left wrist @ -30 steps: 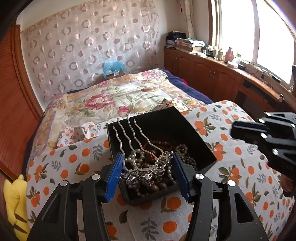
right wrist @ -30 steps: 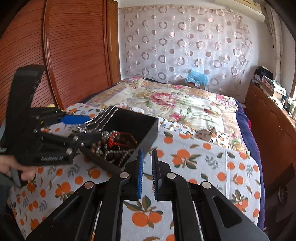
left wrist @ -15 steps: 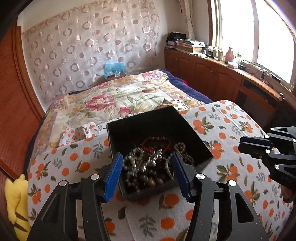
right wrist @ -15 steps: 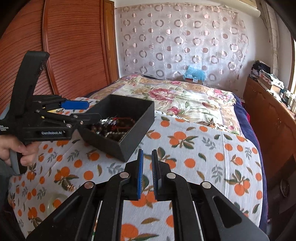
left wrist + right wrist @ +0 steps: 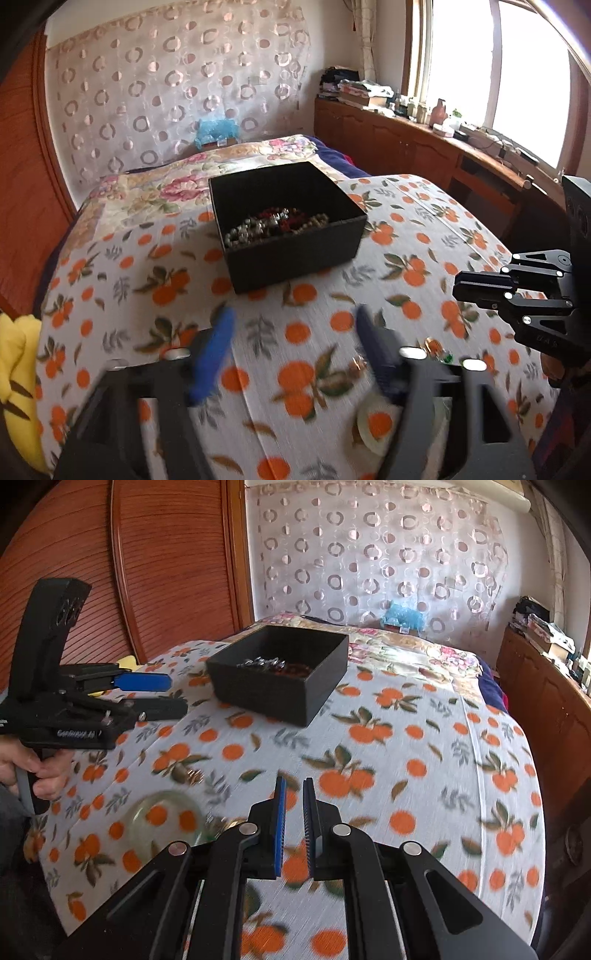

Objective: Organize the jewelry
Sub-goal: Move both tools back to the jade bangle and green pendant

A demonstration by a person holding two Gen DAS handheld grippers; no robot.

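A black open box [image 5: 288,221] holding bead strings and a silver hairpin sits on the orange-print cloth; it also shows in the right wrist view [image 5: 280,672]. My left gripper [image 5: 295,332] is open and empty, pulled back well short of the box, and it shows at the left of the right wrist view [image 5: 162,694]. My right gripper [image 5: 294,819] has its jaws almost together with nothing between them, low over the cloth. Small loose jewelry pieces [image 5: 436,349] lie on the cloth by my left gripper's right finger.
A small clear glass dish [image 5: 166,819] rests on the cloth near the front edge. A flowered quilt [image 5: 192,181] covers the bed behind the box. Wooden cabinets [image 5: 424,147] run along the right wall. A yellow toy [image 5: 18,376] lies at the left.
The left gripper let the silver hairpin go into the box, then drew back and down away from it. The right gripper also drew back from the box.
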